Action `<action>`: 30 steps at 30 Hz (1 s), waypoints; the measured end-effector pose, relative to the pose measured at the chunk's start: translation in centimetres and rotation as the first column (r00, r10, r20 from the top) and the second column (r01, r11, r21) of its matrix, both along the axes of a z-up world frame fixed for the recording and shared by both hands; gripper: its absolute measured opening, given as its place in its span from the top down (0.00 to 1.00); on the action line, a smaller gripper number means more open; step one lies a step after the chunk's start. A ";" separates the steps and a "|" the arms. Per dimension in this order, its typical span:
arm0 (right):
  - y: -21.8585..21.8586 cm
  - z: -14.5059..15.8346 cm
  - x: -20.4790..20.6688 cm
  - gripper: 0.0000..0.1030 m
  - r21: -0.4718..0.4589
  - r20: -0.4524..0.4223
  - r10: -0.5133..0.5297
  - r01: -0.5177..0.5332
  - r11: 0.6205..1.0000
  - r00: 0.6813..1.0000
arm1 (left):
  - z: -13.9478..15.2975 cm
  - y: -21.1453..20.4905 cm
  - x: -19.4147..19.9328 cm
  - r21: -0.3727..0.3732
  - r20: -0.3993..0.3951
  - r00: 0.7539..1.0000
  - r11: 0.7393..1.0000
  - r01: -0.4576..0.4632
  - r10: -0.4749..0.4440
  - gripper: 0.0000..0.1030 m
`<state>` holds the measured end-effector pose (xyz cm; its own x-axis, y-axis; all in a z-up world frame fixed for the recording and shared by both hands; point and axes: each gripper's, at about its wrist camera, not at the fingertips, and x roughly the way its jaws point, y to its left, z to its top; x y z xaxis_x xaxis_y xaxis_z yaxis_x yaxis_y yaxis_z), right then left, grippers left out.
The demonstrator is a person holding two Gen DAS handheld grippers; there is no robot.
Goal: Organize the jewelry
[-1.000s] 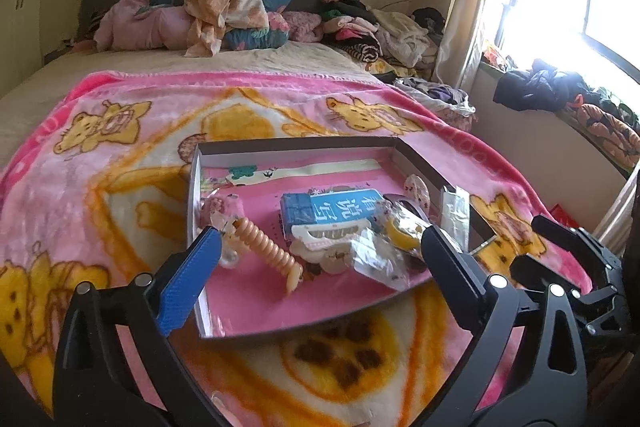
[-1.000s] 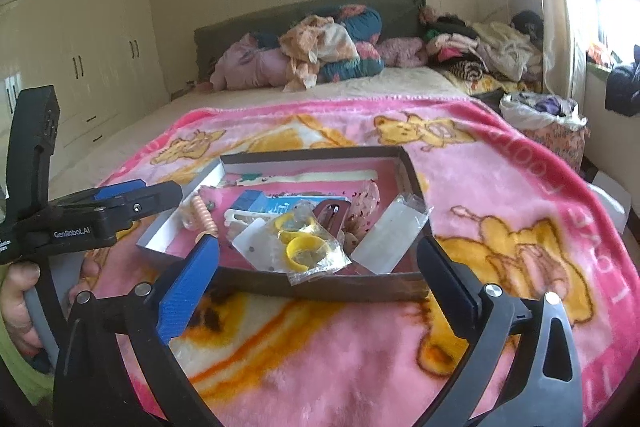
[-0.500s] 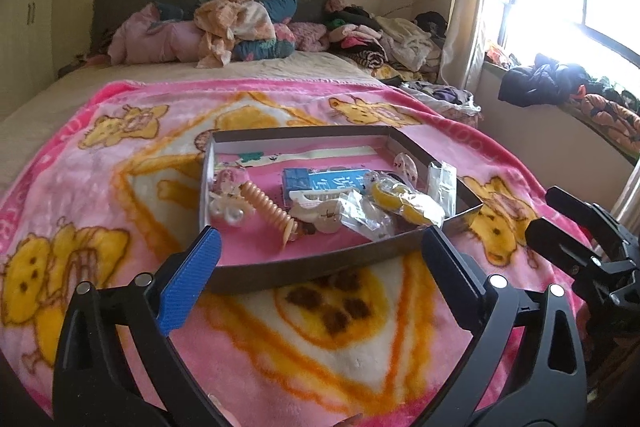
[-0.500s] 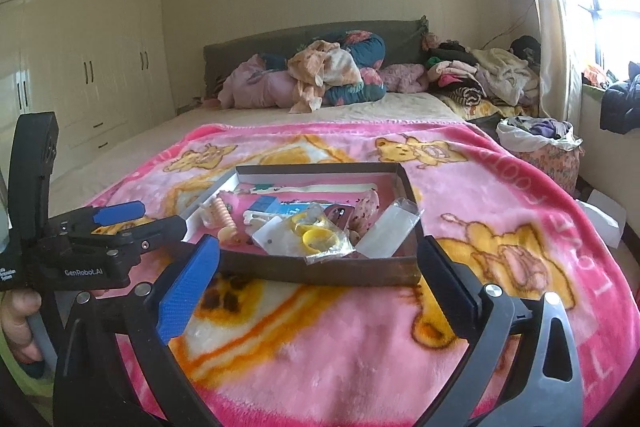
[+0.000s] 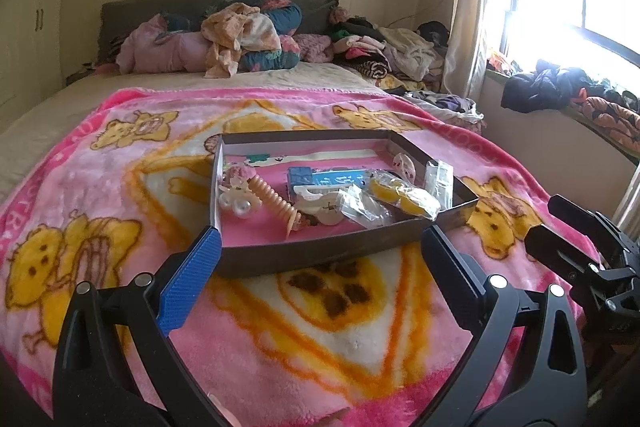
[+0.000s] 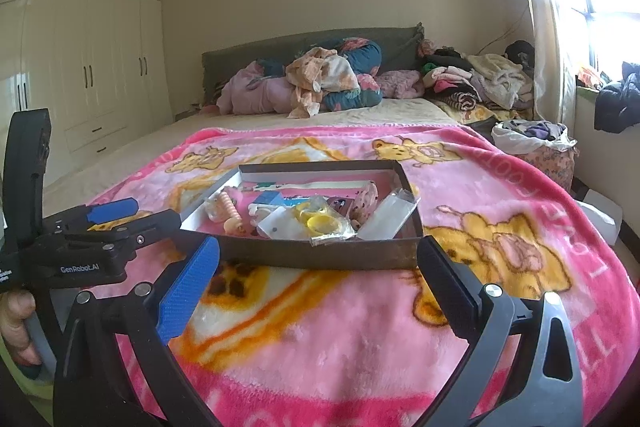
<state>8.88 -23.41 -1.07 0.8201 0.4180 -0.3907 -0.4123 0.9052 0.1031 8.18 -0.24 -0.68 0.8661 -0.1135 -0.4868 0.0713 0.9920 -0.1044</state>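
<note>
Jewelry [image 5: 320,193] is kept in a tray [image 5: 320,255] on the blanket [image 5: 100,195]. Both the left gripper [image 5: 320,247] and the right gripper [image 6: 318,259] are held wide apart, empty, short of the tray.

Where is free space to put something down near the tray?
Free: blanket between the tray front wall and both grippers, and blanket left of the tray. Crowded: inside the tray, especially its right half with yellow rings and packets.
</note>
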 end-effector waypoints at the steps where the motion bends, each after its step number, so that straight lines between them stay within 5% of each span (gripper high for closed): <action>1: 0.0 -0.1 -0.1 0.06 0.001 -0.001 0.001 -0.001 1.000 1.000 | -0.1 0.0 -0.2 0.001 0.003 1.000 1.000 0.001 -0.001 0.11; 18: 0.0 -1.2 -0.8 0.06 0.021 0.110 -0.013 0.011 1.000 0.994 | -1.1 0.0 -0.9 0.012 0.058 0.997 0.999 -0.048 0.047 0.11; 30: 0.1 -2.0 -0.9 0.06 0.026 0.105 -0.029 0.027 0.999 0.994 | -1.6 -0.2 -0.7 0.025 0.061 0.996 0.998 -0.065 0.063 0.11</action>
<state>7.96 -23.33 -3.11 0.8677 0.4029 -0.2913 -0.3967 0.9142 0.0829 7.44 -0.42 -2.33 0.8991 -0.0442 -0.4356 0.0128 0.9971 -0.0748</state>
